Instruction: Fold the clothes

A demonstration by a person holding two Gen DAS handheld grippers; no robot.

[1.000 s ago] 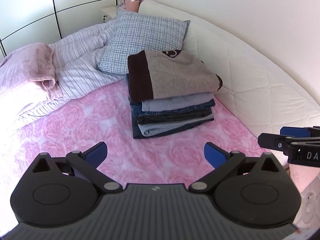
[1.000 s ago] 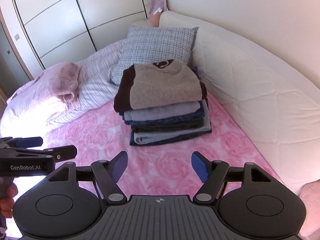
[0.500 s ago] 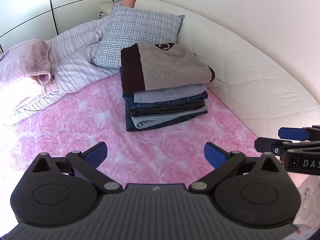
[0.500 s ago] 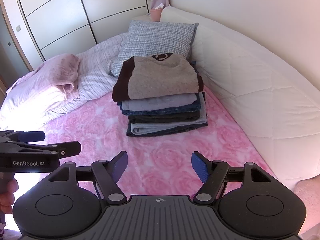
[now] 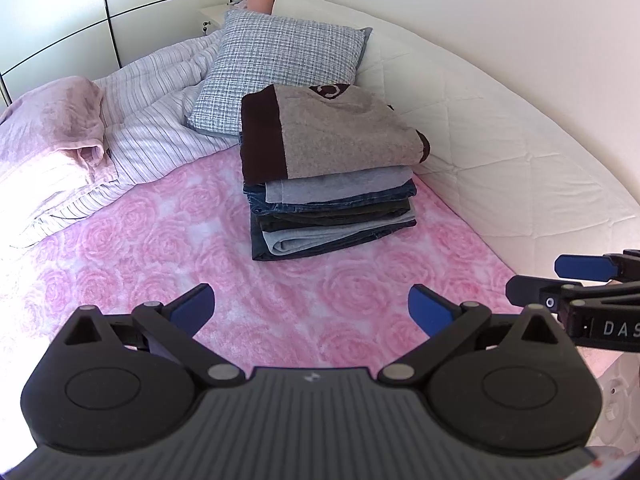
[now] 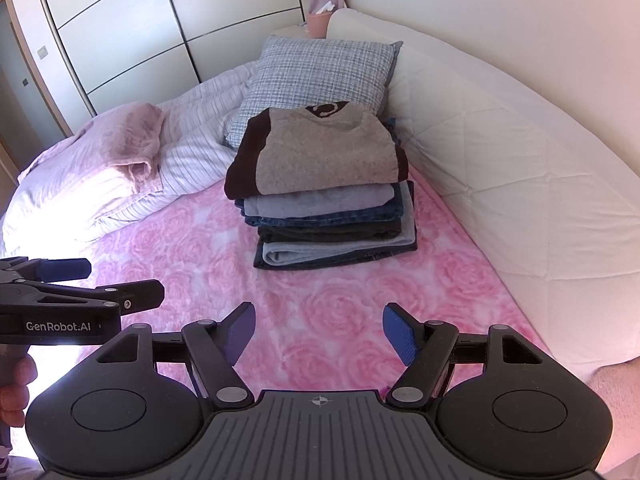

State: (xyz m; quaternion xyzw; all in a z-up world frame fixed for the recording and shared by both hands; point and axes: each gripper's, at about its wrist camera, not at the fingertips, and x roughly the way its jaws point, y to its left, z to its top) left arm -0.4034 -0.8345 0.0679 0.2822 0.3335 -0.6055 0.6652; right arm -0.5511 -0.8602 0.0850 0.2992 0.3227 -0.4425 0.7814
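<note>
A stack of folded clothes (image 5: 328, 184) (image 6: 324, 200) rests on the pink rose-patterned bedspread (image 5: 160, 256) (image 6: 328, 300), topped by a tan sweater (image 5: 344, 132) (image 6: 320, 152) with a dark brown sleeve. Jeans and grey garments lie beneath it. My left gripper (image 5: 311, 308) hovers open over the bedspread, well short of the stack, holding nothing. My right gripper (image 6: 319, 330) is likewise open and empty. Each gripper shows at the edge of the other's view: the right gripper (image 5: 576, 288) and the left gripper (image 6: 80, 284).
A checked blue-grey pillow (image 5: 280, 76) (image 6: 316, 80) leans behind the stack. A striped duvet (image 5: 160, 112) and pink blanket (image 5: 52, 128) lie bunched at the left. A white padded bed side (image 5: 500, 160) runs along the right. Wardrobe doors (image 6: 140, 28) stand behind. A hand (image 6: 16, 392) grips the left tool.
Both grippers have drawn back from the stack, which now looks smaller and farther away. Both stay open and empty; the stack has not moved.
</note>
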